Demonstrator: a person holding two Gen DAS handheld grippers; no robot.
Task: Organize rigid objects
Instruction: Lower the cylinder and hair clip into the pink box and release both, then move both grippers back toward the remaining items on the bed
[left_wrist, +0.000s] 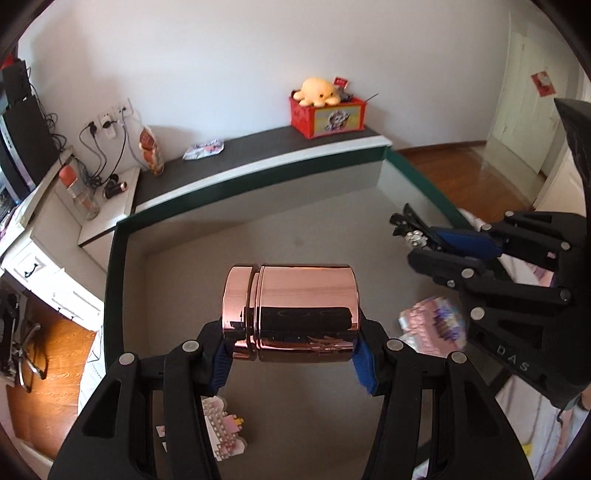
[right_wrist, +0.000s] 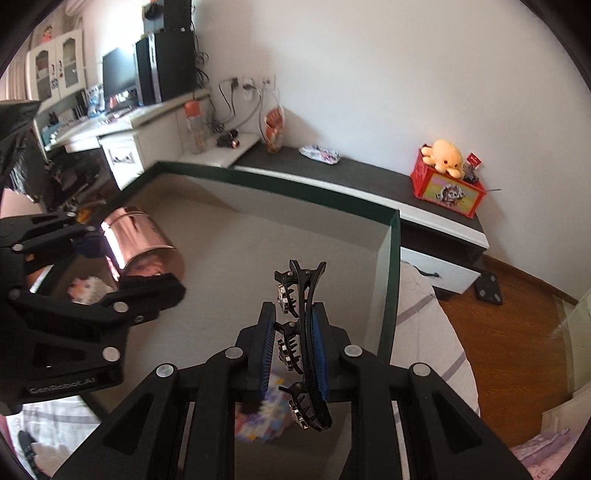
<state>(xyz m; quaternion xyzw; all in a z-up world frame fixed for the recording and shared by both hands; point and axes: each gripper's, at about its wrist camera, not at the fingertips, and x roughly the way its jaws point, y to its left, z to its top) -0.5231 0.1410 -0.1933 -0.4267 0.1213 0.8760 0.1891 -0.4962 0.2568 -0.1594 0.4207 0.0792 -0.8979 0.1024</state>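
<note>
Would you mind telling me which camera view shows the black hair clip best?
The right wrist view: the hair clip fills the centre, with teeth and rhinestones visible, clamped in the right gripper. The left wrist view shows only its tip, small and far right, sticking out of that gripper.

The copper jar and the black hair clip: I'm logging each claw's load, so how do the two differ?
The copper jar is a shiny, smooth, fat cylinder; the black hair clip is thin, curved, toothed and matte with small stones. The jar lies sideways, spreading the left claw wide; the clip runs lengthwise along the fingers of the nearly closed right claw. Both are gripped above the glass table.
</note>
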